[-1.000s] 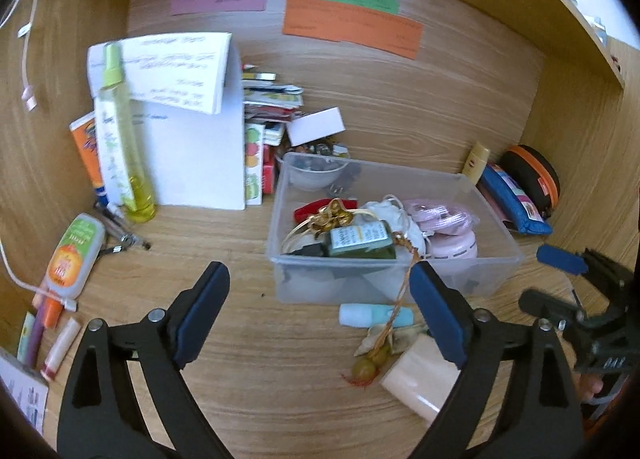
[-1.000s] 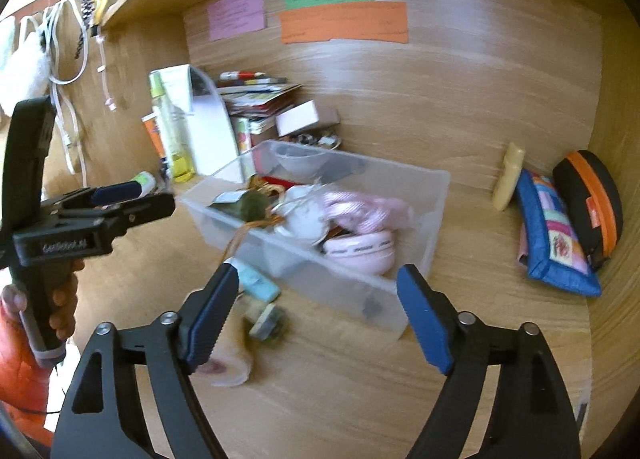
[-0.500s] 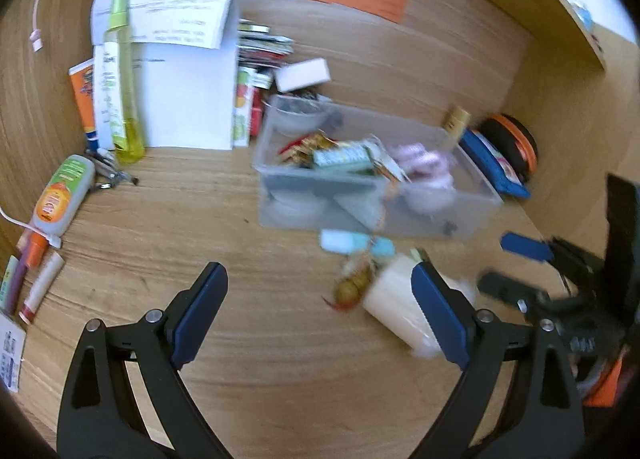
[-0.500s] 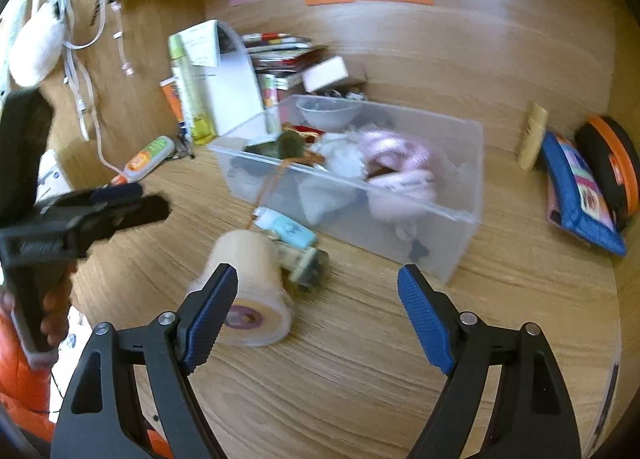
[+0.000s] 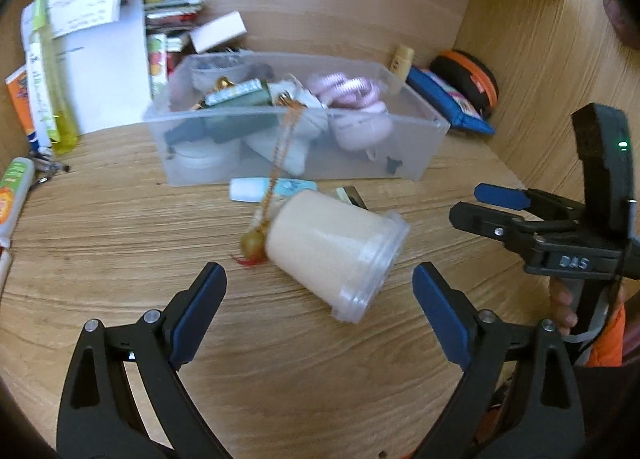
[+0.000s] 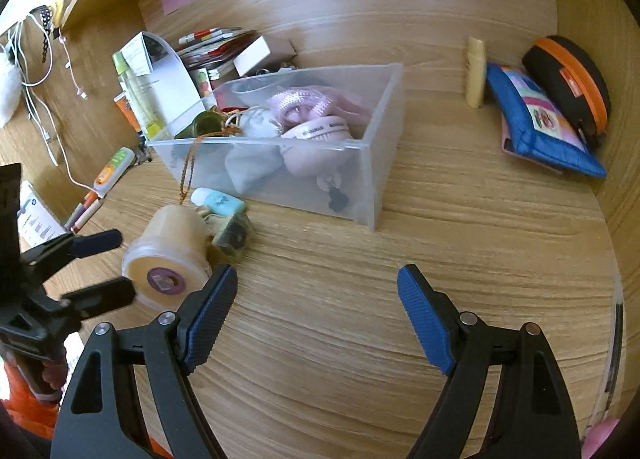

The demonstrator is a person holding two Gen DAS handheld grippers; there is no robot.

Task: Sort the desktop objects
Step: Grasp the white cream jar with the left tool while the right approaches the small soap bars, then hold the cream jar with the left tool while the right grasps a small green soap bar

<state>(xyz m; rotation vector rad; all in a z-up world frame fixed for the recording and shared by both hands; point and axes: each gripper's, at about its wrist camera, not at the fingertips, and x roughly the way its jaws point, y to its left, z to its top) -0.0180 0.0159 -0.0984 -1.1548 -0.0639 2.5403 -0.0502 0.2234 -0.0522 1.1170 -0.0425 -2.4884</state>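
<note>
A cream jar with a clear lid (image 5: 334, 249) (image 6: 170, 255) lies on its side on the wooden desk, in front of a clear plastic bin (image 5: 424, 127) (image 6: 376, 179) full of small items. A beaded cord with a yellow-green bead (image 5: 252, 245) hangs out of the bin beside the jar. A white and teal tube (image 5: 272, 189) (image 6: 218, 201) lies between jar and bin. My left gripper (image 5: 318, 313) (image 6: 102, 267) is open, just short of the jar, which sits ahead between its fingers. My right gripper (image 6: 316, 313) (image 5: 486, 205) is open over bare desk to the jar's right.
A blue pouch (image 6: 544, 127) and a black and orange case (image 6: 568, 75) lie against the right wall. Papers, a yellow-green bottle (image 5: 48, 99) and stacked booklets stand at the back left. Pens and a glue tube (image 5: 14, 195) lie at the left edge.
Both grippers have dropped lower and moved in toward the jar, which now looms larger between the left fingers. Both stay open.
</note>
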